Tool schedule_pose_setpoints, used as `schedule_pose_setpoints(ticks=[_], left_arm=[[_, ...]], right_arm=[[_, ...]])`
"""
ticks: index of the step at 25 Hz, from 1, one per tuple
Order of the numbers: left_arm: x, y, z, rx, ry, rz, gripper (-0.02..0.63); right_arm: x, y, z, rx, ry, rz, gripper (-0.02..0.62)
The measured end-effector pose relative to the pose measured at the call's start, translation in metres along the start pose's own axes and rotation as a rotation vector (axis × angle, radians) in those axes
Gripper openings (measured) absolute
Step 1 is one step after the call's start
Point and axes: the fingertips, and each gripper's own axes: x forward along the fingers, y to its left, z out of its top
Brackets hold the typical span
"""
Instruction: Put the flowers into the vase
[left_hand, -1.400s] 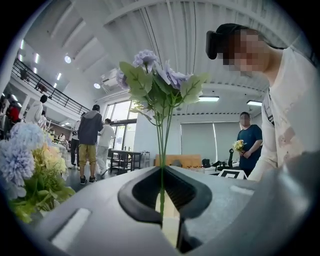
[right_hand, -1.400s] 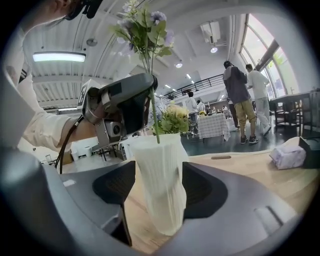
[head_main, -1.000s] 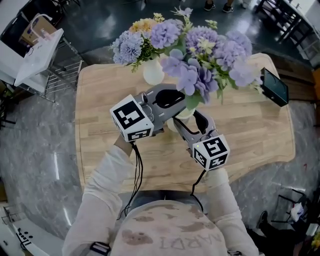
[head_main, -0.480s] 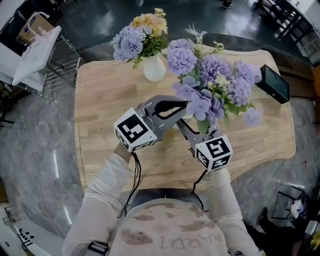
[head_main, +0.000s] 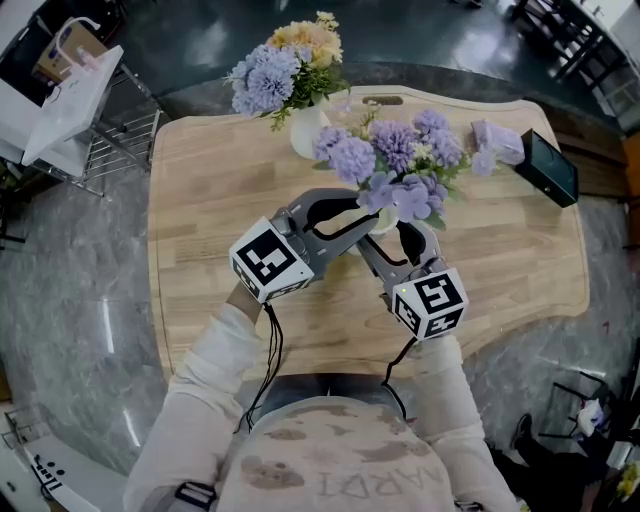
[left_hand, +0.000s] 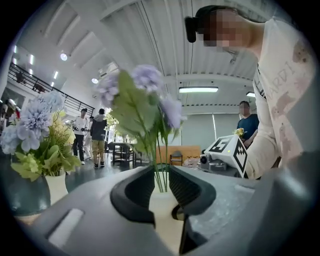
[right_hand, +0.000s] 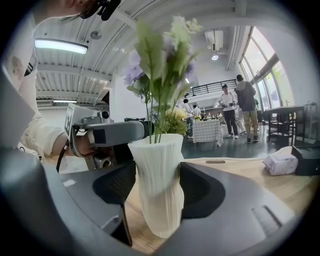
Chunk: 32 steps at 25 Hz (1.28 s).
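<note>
- A large public hall, something like an open office lobby or showroom.
- A high ceiling with strip lights (left_hand: 198, 89) and a railed mezzanine (right_hand: 210, 87).
- Tall windows (right_hand: 265, 55) run along one side.
- People (right_hand: 243, 107) stand about on a polished dark floor (left_hand: 95, 172).
- There are groups of tables and chairs (left_hand: 120, 150), one table with a checked cloth (right_hand: 207, 132).
- The near wooden table (head_main: 200, 200) stands on grey stone-like flooring (head_main: 80, 300).

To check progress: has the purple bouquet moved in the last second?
Yes. The purple bouquet sank into the white vase; its blooms drew away from the black box.
</note>
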Motion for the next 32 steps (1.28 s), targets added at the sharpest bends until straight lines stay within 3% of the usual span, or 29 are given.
schedule_pose_setpoints(ticks=[8, 13, 21, 26, 32], left_arm=[[-0.017, -0.006, -0.004, 0.053, 0.078, -0.031, 0.169], [-0.041, -0.005, -0.008, 0.008, 0.095, -0.05, 0.225], [-0.086, -0.004, -0.018, -0.084, 0.065, 0.046, 0.224], [-0.099, -0.017, -0.014, -0.102, 0.061, 0.086, 0.152], [-0.091, -0.045, 0.009, -0.06, 0.012, 0.087, 0.0]], right_arm=[[0.0, 0.003, -0.002, -0.002, 0.0, -0.008, 0.299], [-0.003, 0.003, 0.0, 0.03, -0.013, -0.015, 0.301], [-0.029, 0.005, 0.001, 0.084, -0.053, -0.038, 0.301], [-0.057, 0.02, 0.001, 0.084, -0.065, -0.046, 0.264], [-0.084, 0.047, 0.036, 0.033, -0.156, -0.04, 0.05]])
